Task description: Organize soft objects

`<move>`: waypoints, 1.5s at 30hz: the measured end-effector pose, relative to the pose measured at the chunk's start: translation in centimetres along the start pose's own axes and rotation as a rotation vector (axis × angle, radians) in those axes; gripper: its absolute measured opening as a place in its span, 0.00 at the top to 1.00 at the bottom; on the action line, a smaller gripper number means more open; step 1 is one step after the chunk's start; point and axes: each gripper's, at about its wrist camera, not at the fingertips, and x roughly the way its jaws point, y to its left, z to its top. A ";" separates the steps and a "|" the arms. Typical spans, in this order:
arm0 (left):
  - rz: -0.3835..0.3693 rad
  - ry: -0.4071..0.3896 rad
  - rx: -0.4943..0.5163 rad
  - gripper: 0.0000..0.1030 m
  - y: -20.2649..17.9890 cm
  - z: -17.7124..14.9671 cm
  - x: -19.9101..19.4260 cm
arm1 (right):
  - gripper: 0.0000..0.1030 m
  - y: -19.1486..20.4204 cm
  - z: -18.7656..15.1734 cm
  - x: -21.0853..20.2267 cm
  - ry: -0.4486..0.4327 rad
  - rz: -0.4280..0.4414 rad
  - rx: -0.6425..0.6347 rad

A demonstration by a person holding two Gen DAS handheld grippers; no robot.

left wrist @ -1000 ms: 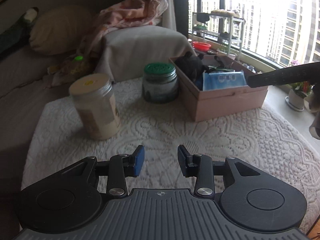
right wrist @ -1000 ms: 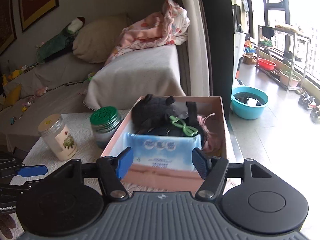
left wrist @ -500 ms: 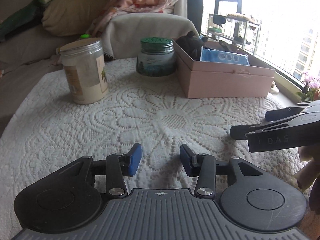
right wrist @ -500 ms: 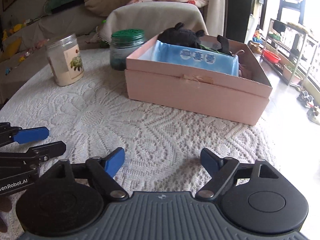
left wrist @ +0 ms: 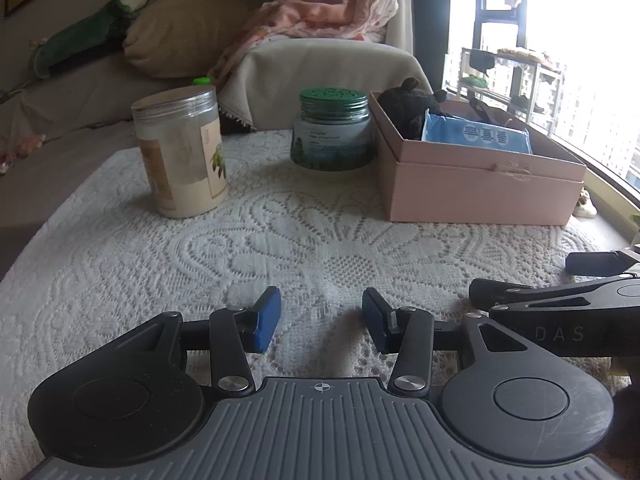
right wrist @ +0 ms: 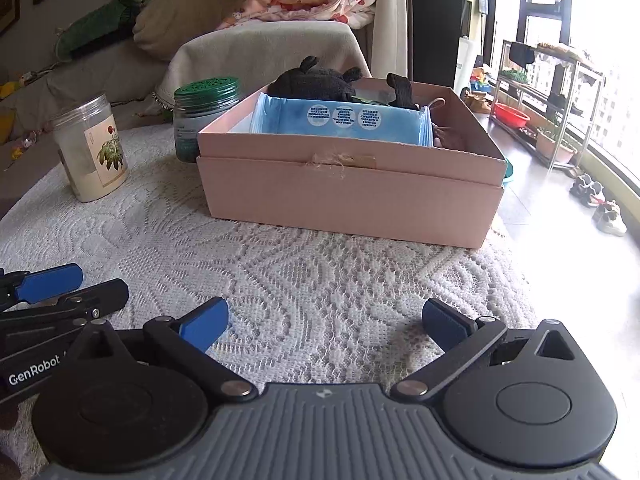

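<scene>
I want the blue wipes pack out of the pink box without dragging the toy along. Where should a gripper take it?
Probably by its upper long edge, coming straight down from above. The blue wipes pack stands on edge against the pink box front wall, top exposed; the black plush toy lies behind it.

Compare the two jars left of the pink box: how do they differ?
The clear-lidded jar is tall and straight-sided; the green-lidded jar is squat and rounded. The clear-lidded jar stands apart from the pink box, with a plant picture on its label; the green-lidded jar sits right beside the box. Both stand upright and capped on the lace cloth.
</scene>
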 end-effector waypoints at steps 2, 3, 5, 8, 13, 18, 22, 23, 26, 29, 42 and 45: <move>0.002 0.000 0.002 0.51 -0.1 0.0 0.0 | 0.00 0.2 -0.1 0.0 -0.015 0.010 -0.010; 0.002 0.000 0.004 0.51 -0.1 0.0 0.0 | 0.00 0.2 -0.2 0.0 -0.017 0.009 -0.012; 0.003 0.000 0.005 0.51 -0.1 0.0 0.0 | 0.00 0.2 -0.1 0.0 -0.017 0.007 -0.012; 0.003 0.000 0.005 0.51 -0.1 0.0 0.0 | 0.00 0.2 -0.1 0.1 -0.017 0.007 -0.010; 0.003 0.000 0.005 0.51 -0.1 0.0 0.0 | 0.00 0.1 -0.2 0.1 -0.017 0.007 -0.009; 0.003 0.000 0.005 0.51 -0.1 0.0 0.1 | 0.00 0.1 -0.1 0.1 -0.017 0.007 -0.009; 0.003 0.000 0.005 0.51 -0.1 0.0 0.0 | 0.00 0.1 -0.1 0.1 -0.017 0.007 -0.009; 0.002 0.000 0.005 0.51 -0.1 0.0 0.0 | 0.00 0.1 -0.1 0.1 -0.017 0.007 -0.009; 0.002 0.000 0.005 0.51 0.0 0.0 0.0 | 0.00 0.1 -0.1 0.1 -0.017 0.007 -0.008; 0.003 0.000 0.005 0.51 0.0 0.0 0.0 | 0.00 0.1 -0.2 0.1 -0.017 0.007 -0.008; 0.003 0.000 0.005 0.51 -0.1 0.0 0.0 | 0.00 0.1 -0.2 0.1 -0.018 0.007 -0.008; 0.003 0.000 0.005 0.51 -0.1 0.0 0.0 | 0.00 0.1 -0.2 0.1 -0.018 0.007 -0.008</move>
